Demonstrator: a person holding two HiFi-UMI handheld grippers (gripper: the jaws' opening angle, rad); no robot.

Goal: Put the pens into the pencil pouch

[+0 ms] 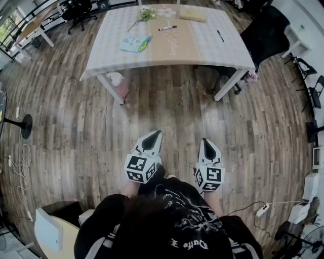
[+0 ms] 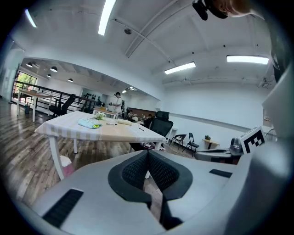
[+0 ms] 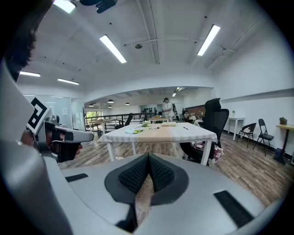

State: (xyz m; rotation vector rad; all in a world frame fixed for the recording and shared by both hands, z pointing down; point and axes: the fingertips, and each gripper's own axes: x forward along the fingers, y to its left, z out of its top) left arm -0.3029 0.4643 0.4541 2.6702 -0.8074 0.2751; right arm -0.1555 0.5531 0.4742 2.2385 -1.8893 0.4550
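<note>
Far ahead stands a white-clothed table (image 1: 202,50) that carries a light blue pencil pouch (image 1: 134,44), a black-and-white marker pen (image 1: 167,28) and a thin black pen (image 1: 220,36). My left gripper (image 1: 153,136) and right gripper (image 1: 206,145) hang side by side over the wooden floor, well short of the table, both shut with nothing between the jaws. The left gripper view has the pouch (image 2: 89,123) and the marker (image 2: 111,123) beyond my left gripper (image 2: 147,153). From my right gripper (image 3: 149,158), the pouch (image 3: 133,131) and the black pen (image 3: 185,127) are small and distant.
A black office chair (image 1: 266,30) stands at the table's right side, and a pink bin (image 1: 121,90) sits under its left corner. Flowers (image 1: 144,15) and a yellowish flat item (image 1: 193,14) lie at the table's far end. Cables (image 1: 20,167) trail on the floor at left.
</note>
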